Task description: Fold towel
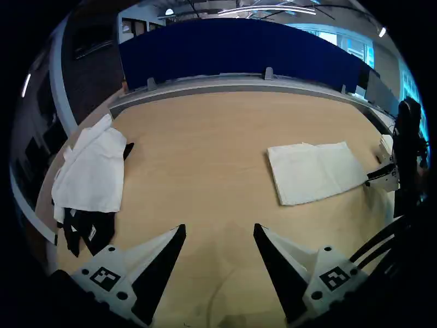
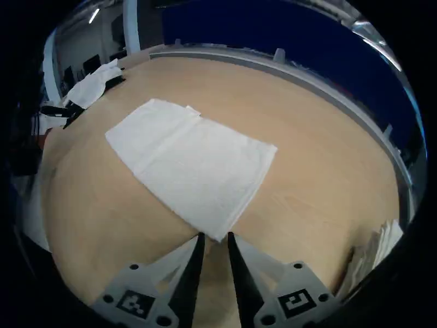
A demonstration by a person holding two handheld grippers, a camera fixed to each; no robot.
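A white towel lies flat and folded on the wooden table. Its near corner rests between the fingertips of my right gripper, whose jaws stand a narrow gap apart, not pressed onto the cloth. In the left gripper view the same towel lies at the right of the table, with the right gripper at its right edge. My left gripper hovers wide open over bare wood, well left of the towel, with nothing between its fingers.
A loose pile of white cloth over black items sits at the table's left edge. A stack of folded white towels stands near the right gripper. A blue partition runs along the far edge.
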